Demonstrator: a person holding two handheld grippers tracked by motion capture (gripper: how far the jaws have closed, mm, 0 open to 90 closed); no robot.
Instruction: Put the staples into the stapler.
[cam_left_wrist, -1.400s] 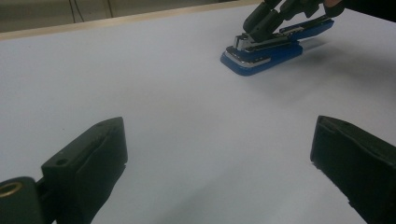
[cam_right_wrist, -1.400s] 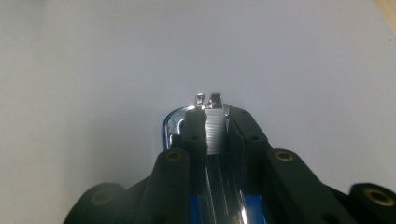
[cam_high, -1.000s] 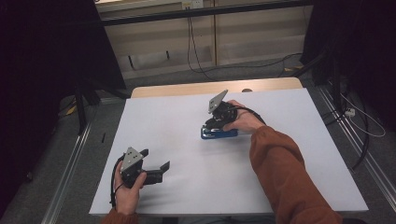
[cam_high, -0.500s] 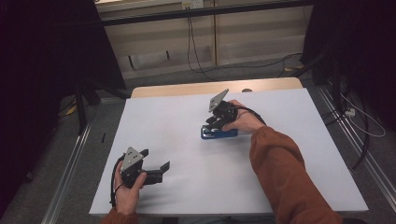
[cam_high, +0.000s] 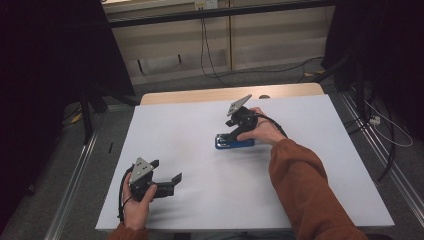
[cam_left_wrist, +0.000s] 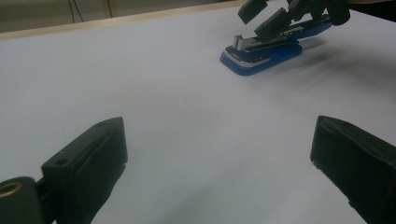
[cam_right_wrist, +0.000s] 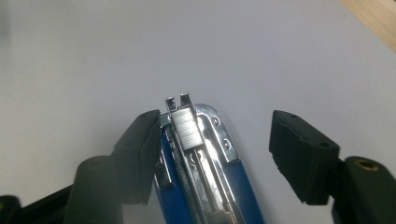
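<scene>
My right tongs (cam_high: 231, 134) sit just above the middle of the frame in the high view, spread wide over a blue stapler (cam_high: 235, 143) lying flat on the white desk (cam_high: 200, 125). In the right gripper view the stapler (cam_right_wrist: 201, 158) lies between the jaws, hard against the left one and clear of the right. My left tongs (cam_high: 167, 186), at lower left, gape open and hold nothing, well apart from the stapler.
</scene>
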